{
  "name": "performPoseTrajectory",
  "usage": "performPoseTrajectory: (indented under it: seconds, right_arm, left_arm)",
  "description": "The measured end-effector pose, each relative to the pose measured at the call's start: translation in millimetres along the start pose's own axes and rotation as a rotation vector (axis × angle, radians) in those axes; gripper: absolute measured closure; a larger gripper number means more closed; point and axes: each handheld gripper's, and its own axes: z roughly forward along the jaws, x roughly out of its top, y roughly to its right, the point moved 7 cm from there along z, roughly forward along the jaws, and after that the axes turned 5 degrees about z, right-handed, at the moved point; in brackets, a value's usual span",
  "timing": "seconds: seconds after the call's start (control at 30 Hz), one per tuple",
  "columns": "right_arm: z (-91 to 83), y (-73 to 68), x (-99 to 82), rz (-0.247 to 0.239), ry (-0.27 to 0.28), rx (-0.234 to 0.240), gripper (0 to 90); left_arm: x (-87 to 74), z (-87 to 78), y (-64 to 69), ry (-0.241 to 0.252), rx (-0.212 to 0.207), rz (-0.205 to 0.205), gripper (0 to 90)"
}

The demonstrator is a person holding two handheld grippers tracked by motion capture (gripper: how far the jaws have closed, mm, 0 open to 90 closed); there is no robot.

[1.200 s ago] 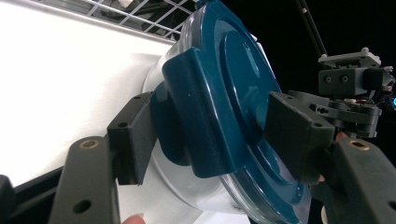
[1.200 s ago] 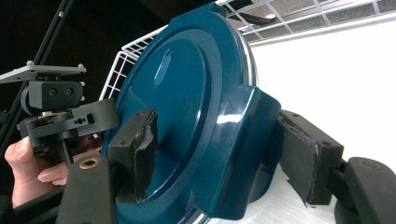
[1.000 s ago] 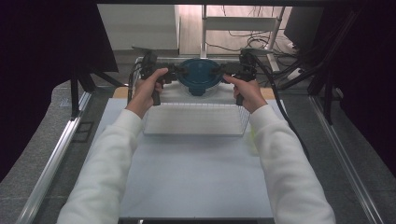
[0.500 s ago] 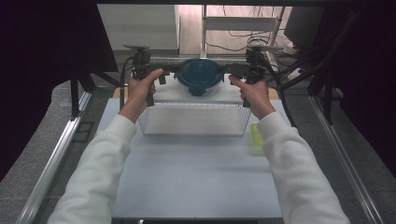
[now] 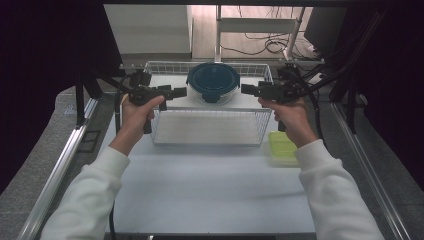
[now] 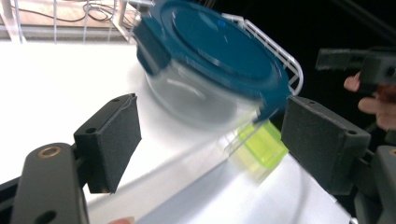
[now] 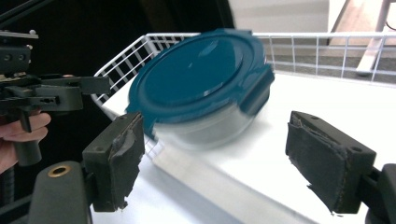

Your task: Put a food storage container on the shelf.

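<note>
Round clear glass container with dark teal clip-on lid (image 5: 213, 83) sits inside the white wire basket (image 5: 210, 134), toward its far side. Left gripper (image 5: 176, 92) is outside the basket's left wall and right gripper (image 5: 248, 89) outside its right wall. Both have 2 jaws spread wide, nothing between them, clear of the container. Right jaws have just been closing slightly. Yellow-green rectangular lidded box (image 5: 281, 147) lies just beside the basket's right near corner.

A round clear container (image 5: 213, 90) with a dark teal lid (image 5: 213, 80) is sitting upright in the far middle part of a white wire basket (image 5: 210, 135). The lid is lying flat and closed on it, with a clip tab hanging down on its near side. Through the clear wall no contents are showing. Nothing is touching the container.
</note>
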Motion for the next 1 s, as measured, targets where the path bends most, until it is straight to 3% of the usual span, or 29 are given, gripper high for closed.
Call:
performPoseTrajectory:
  seconds: [0.17,0.2,0.27,0.47,0.57,0.73,1.0]
  right_arm:
    - [-18.9,-0.4,-28.6,-0.031,0.003,0.03,20.0]
    - [-25.0,-0.6,-41.8,-0.038,0.001,0.046,20.4]
    - [-27.2,-0.7,-46.5,-0.045,0.002,0.049,20.5]
    - [-39.7,2.9,-84.2,-0.098,-0.005,0.037,21.0]
    - [-41.6,7.6,-107.4,-0.123,-0.026,0.024,21.0]
    - [-42.8,18.3,-138.7,-0.117,-0.056,0.017,21.0]
    - [-36.2,29.4,-183.1,-0.148,-0.142,-0.039,21.3]
  left_arm:
    - [-31.5,-15.4,13.4,-0.008,-0.01,0.038,19.4]
    - [-37.7,-18.6,15.1,-0.013,-0.01,0.045,19.4]
    - [-48.8,-25.9,18.4,-0.015,-0.012,0.051,19.4]
    - [-85.4,-40.6,25.6,-0.044,-0.011,0.083,19.2]
    - [-105.9,-42.0,28.6,-0.06,0.009,0.105,19.3]
    - [-144.7,-38.4,27.4,-0.127,0.043,0.134,19.5]
    - [-183.8,-32.7,17.1,-0.196,0.084,0.151,19.0]
